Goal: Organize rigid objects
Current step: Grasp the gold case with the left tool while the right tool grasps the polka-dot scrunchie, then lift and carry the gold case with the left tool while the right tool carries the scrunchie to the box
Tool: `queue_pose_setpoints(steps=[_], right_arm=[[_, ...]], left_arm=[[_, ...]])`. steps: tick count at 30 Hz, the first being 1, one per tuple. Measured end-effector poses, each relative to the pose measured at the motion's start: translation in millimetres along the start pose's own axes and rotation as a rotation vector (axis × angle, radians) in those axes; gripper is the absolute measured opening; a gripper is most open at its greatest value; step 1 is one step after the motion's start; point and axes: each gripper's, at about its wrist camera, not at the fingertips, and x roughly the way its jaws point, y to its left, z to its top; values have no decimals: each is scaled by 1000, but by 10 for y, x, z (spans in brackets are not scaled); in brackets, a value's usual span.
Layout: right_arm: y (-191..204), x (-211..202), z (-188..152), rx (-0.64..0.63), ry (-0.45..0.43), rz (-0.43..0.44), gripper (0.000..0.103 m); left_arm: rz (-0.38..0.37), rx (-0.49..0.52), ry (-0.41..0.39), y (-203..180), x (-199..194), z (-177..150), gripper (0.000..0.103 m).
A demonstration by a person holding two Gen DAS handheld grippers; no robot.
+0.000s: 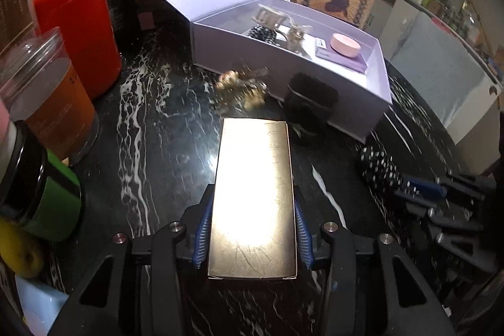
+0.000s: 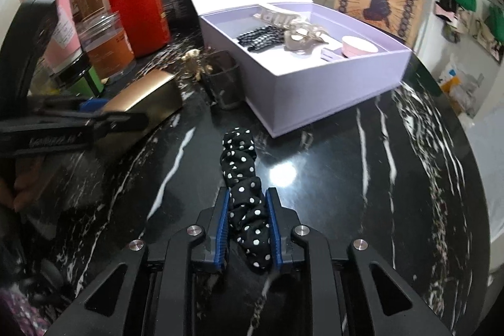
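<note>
now gold box [image 1: 253, 197] clamped in left claw [image 1: 252, 236], scrunchie [image 2: 247, 210] in right claw [image 2: 247, 230].

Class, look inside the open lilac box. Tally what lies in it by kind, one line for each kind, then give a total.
Clear claw clips: 2
Checked hair band: 1
Pink round tin: 1
Small purple pack: 1
Total: 5
</note>
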Motion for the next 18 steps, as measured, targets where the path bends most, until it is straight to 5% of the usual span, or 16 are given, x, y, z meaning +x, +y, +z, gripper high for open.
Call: queue_pose_setpoints(steps=[7, 18], right_arm=[[-59, -144, -123, 68, 21, 5, 22], [1, -277, -284, 83, 46, -50, 27]], left_arm=[[54, 96, -11, -227, -115, -207, 44], [-19, 133, 17, -315, -57, -254, 45]])
